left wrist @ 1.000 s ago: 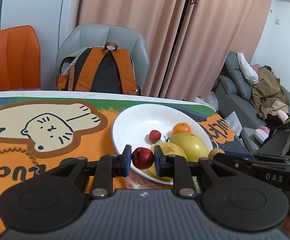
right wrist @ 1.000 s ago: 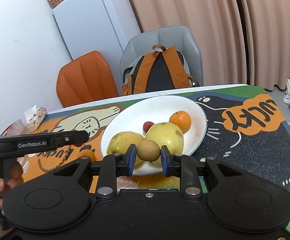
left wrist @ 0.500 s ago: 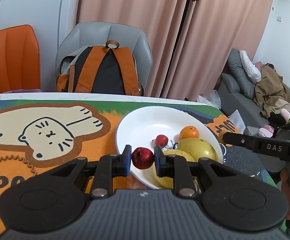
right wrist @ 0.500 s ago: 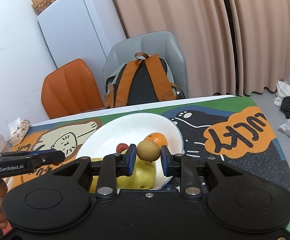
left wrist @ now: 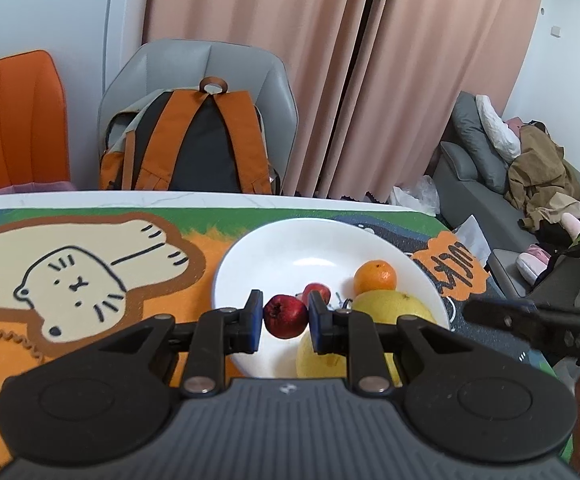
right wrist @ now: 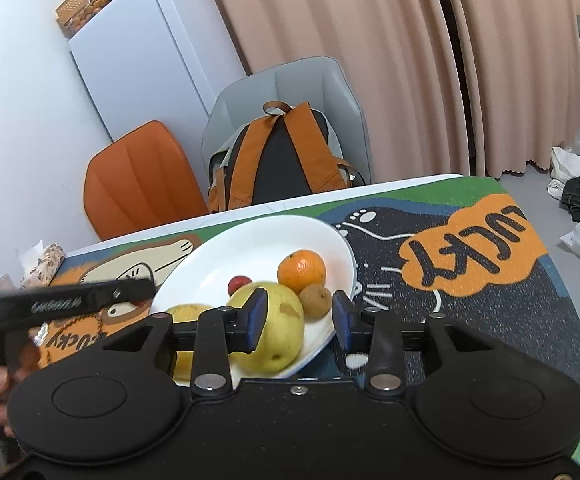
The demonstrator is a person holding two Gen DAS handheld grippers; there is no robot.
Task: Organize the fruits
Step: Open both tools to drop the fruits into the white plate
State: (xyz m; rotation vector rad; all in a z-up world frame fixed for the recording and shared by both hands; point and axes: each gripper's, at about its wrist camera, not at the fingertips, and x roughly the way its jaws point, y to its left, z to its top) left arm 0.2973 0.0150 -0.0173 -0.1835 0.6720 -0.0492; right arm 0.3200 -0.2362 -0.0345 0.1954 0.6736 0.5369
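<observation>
A white bowl sits on the cartoon mat. It holds an orange, a small red fruit, two yellow pears and a small brown fruit beside the orange. My left gripper is shut on a dark red fruit above the bowl's near rim. My right gripper is open and empty over the bowl's near right edge, the brown fruit just beyond its fingers.
A grey chair with an orange backpack and an orange chair stand behind the table. A sofa with clothes is at the right. A white fridge stands at the back. Snack packets lie at the table's left.
My right gripper has opened and let go of the brown fruit, which now lies in the bowl. My left gripper has moved over the bowl with the red fruit still held.
</observation>
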